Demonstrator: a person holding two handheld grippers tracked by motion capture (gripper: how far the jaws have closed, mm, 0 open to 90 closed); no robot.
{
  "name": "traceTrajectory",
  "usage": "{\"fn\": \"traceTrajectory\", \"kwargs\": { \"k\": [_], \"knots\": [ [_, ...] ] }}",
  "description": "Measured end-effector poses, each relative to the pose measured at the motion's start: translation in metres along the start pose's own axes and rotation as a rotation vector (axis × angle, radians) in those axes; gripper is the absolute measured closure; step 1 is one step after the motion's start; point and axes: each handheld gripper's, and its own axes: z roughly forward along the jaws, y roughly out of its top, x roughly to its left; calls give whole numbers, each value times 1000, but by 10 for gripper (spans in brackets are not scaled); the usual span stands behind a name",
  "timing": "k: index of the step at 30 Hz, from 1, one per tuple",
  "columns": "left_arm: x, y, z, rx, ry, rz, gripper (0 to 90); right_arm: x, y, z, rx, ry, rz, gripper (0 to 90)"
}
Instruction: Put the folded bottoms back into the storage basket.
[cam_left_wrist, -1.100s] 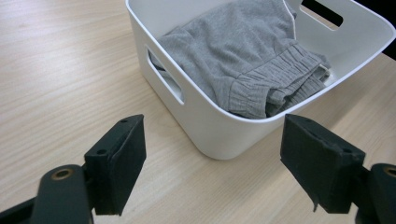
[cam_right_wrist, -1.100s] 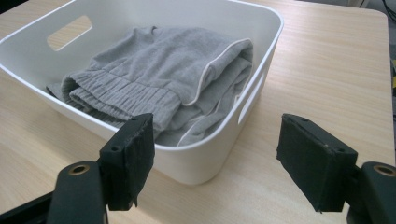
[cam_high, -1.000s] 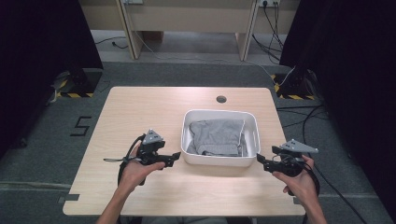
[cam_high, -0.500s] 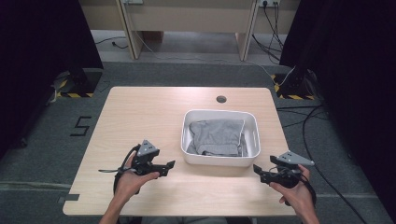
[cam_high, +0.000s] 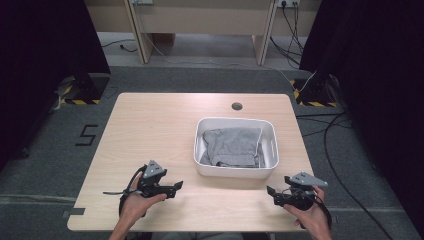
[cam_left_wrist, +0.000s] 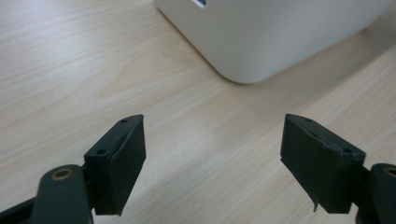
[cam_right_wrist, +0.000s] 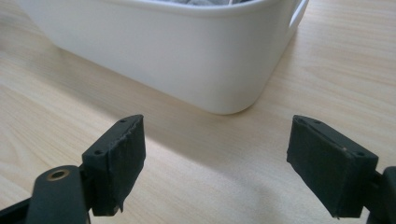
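Dark curtains close in your workspace on both sides, and grey floor surrounds the light wooden table (cam_high: 150, 125) in front of you. On its right half sits a white tub (cam_high: 235, 172) with a crumpled grey cloth (cam_high: 232, 147) inside it. Your left gripper (cam_high: 176, 186) is low over the near edge of the table, just left of the tub, its jaws spread wide with nothing but bare wood between them. Your right gripper (cam_high: 270, 191) sits near the table's front right corner, just below the tub's near corner. Its jaws have just been opening and stand wide, empty as well. In both gripper views, the tub's rounded white wall (cam_right_wrist: 187, 56) lies just ahead of the tips.
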Motion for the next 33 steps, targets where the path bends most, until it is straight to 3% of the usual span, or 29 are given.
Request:
{"fn": "traceTrajectory", "kwargs": {
  "k": [12,19,21,25,27,33],
  "knots": [
    [5,-33,4,52,23,3,211,9,-11,6,37,-12,-56,199],
    [4,-40,4,47,39,17,189,9,-16,8,60,-18,-72,187],
    [1,-43,4,40,62,49,171,8,-19,9,72,-29,-81,176],
    [-2,-44,4,54,64,66,142,8,-22,12,89,-43,-88,187],
    [-4,-44,5,61,68,84,120,8,-26,16,127,-62,-91,166],
    [-5,-44,6,84,68,92,53,8,-28,17,114,-54,-89,146]
  ]
}}
